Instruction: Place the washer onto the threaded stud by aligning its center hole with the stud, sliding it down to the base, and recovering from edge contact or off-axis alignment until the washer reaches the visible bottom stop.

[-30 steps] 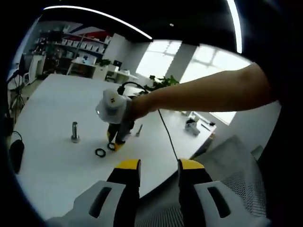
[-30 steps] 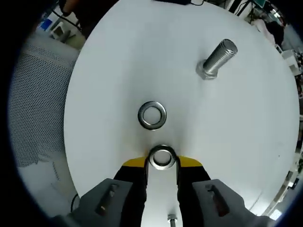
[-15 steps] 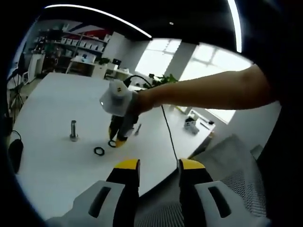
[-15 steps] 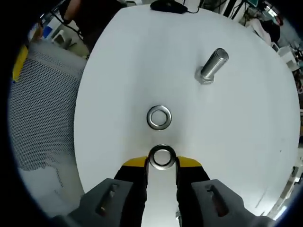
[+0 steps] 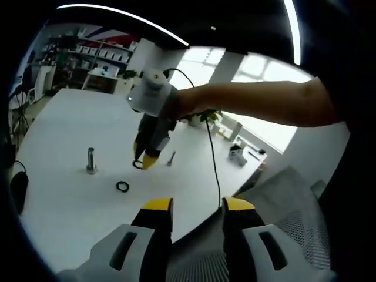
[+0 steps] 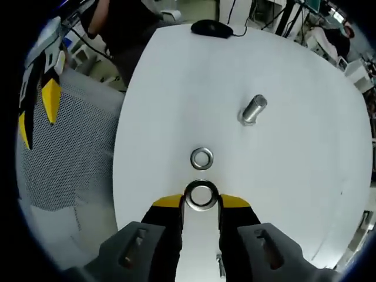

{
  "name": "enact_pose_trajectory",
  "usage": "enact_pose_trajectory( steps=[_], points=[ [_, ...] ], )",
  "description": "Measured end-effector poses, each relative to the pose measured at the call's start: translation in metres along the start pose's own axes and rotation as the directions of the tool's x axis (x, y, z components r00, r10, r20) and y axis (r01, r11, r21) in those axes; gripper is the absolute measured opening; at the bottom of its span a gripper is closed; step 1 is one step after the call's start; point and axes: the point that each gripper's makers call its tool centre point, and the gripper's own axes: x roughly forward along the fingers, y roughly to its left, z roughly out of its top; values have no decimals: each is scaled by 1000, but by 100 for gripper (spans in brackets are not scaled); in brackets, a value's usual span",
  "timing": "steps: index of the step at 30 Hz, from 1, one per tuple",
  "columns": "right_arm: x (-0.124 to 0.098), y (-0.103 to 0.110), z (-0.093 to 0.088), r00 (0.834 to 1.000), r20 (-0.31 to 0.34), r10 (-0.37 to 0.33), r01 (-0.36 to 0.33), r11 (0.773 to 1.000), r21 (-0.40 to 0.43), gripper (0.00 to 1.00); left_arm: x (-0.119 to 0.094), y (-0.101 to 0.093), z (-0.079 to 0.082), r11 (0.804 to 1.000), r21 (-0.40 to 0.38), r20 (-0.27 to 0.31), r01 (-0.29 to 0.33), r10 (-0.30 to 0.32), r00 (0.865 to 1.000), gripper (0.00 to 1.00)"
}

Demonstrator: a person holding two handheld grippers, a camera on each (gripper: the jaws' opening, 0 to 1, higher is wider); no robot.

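My right gripper (image 6: 201,202) is shut on a steel washer (image 6: 201,195), held in the air above the white table (image 6: 305,176). A second washer (image 6: 201,158) lies flat on the table just beyond it. The threaded stud (image 6: 252,110) stands upright farther off to the right. In the left gripper view the right gripper (image 5: 144,161) hangs from a person's hand with the washer (image 5: 137,164) at its tips, to the right of the stud (image 5: 91,160) and higher than it. The loose washer (image 5: 122,186) lies below. My left gripper (image 5: 197,205) is open, empty, off the table's edge.
A small bolt (image 5: 171,158) lies on the table (image 5: 64,211) behind the right gripper. A black mouse (image 6: 211,28) sits at the far edge. A grey mesh chair (image 6: 64,147) stands beside the table, with my left gripper's yellow tips (image 6: 50,97) over it.
My right gripper has risen off the table with the washer gripped, so stud and loose washer look smaller in its view. The left gripper has stayed put.
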Motion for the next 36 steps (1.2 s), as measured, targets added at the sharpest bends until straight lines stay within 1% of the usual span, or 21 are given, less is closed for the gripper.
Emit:
enact_pose_trajectory(
  steps=[7,12,15,19,27,32,36],
  points=[
    [-19,-7,16,1000,14,-19,19,1000,-11,22,0,0,0,1000,-2,1,2,-2,1000,32],
    [-30,-14,23,999,14,-40,41,999,-25,22,0,0,0,1000,-5,0,4,-4,1000,32],
    [-37,-16,30,999,24,-42,42,999,-13,22,0,-1,-1,1000,-3,-3,9,-9,1000,32],
    [-40,-18,36,998,27,-58,59,998,-31,22,0,-1,-1,1000,-9,-5,10,-10,1000,32],
    [-42,-32,53,996,46,-82,84,995,-44,22,0,0,-2,1000,-16,-7,8,-8,1000,32],
    [-39,-39,62,994,50,-95,98,994,-56,22,-1,1,-1,1000,-22,1,2,-2,1000,32],
    [-37,-45,69,993,59,-104,107,993,-50,23,-1,2,1,1000,-24,12,-3,3,1000,33]
  ],
)
